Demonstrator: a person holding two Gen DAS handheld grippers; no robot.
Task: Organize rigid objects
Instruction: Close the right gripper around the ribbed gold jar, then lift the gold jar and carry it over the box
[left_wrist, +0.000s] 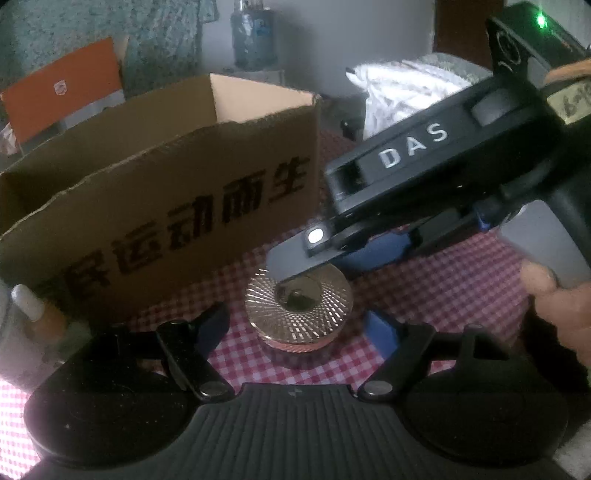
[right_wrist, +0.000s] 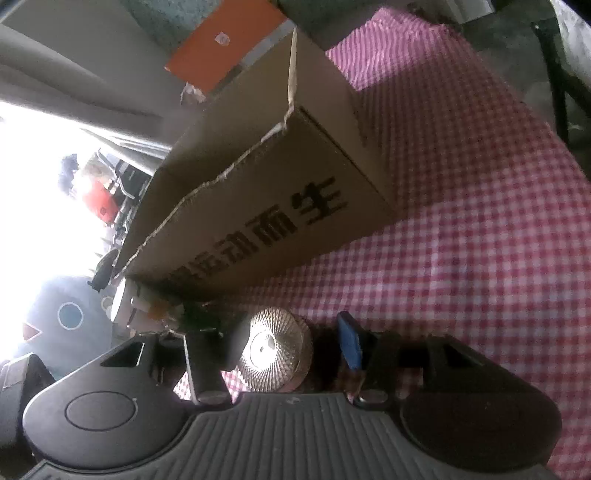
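Note:
A round gold jar (left_wrist: 298, 308) with a ribbed lid stands on the red checked tablecloth (left_wrist: 443, 288), just in front of an open cardboard box (left_wrist: 166, 192). My left gripper (left_wrist: 295, 325) is open, its fingers on either side of the jar and apart from it. My right gripper (left_wrist: 317, 258) comes in from the right, tilted down over the jar's lid, one grey finger (left_wrist: 291, 258) above it. In the right wrist view the jar (right_wrist: 275, 349) sits between my right gripper's (right_wrist: 291, 343) open fingers, untouched as far as I can tell.
The box (right_wrist: 258, 192) has black printed characters on its side. A white bottle (left_wrist: 26, 321) stands at the left by the box. An orange box (left_wrist: 66, 88) and a white cloth bundle (left_wrist: 406, 92) lie behind. The checked cloth (right_wrist: 480, 221) stretches to the right.

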